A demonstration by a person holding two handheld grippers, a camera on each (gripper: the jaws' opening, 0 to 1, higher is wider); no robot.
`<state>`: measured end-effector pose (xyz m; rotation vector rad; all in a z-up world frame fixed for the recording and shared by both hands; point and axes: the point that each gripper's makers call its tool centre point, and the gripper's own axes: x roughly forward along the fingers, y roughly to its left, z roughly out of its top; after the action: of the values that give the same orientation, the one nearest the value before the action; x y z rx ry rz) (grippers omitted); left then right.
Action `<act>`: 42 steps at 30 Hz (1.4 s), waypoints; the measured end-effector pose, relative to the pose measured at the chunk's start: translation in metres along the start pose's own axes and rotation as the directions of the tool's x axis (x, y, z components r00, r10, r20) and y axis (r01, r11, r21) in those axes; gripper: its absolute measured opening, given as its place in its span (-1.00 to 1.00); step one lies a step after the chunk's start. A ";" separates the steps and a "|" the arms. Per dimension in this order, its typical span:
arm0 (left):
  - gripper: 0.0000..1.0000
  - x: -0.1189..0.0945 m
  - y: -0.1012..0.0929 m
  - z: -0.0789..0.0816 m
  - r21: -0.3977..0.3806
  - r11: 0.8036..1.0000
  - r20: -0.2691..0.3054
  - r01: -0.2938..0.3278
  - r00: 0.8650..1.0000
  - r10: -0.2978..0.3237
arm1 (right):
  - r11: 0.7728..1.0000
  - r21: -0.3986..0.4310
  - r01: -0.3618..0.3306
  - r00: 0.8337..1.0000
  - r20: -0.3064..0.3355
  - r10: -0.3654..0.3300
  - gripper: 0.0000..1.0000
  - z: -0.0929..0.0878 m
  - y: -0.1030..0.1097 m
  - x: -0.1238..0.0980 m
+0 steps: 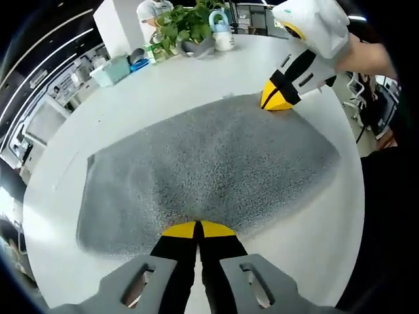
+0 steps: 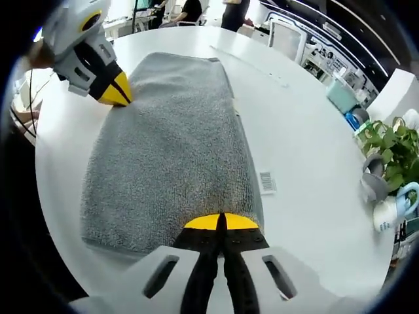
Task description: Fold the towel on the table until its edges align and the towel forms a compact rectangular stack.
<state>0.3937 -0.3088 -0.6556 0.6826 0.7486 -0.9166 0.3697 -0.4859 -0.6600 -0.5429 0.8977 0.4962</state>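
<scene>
— Grey towel [image 1: 209, 167] lies flat on the white table [image 1: 308, 242]; left gripper [image 1: 198, 229] and right gripper [image 2: 221, 222] both pinched shut on its near edge?

— Looks so. I'd lift both corners evenly and carry them straight across.

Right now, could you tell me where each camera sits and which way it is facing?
Left gripper view: rides the left tongs, shut on the grey towel, facing the plant; a forearm shows.
Right gripper view: rides the right tongs, shut on the opposite edge, looking along the towel.
Shared: towel, white table, each other's tongs.
</scene>
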 end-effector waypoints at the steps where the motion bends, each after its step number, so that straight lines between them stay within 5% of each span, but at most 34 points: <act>1: -0.98 0.000 0.000 0.000 0.001 1.000 0.002 -0.002 1.000 0.002 | 1.000 -0.001 -0.005 1.000 0.004 0.005 -1.00 0.000 0.001 0.000; 42: -0.98 0.005 0.027 -0.002 -0.092 0.996 0.028 0.010 1.000 -0.007 | 0.992 0.107 -0.067 0.995 0.075 0.059 -1.00 0.000 0.032 -0.010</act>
<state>0.4186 -0.2981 -0.6553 0.5847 0.7652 -0.8919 0.3448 -0.4636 -0.6595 -0.3954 0.8699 0.5173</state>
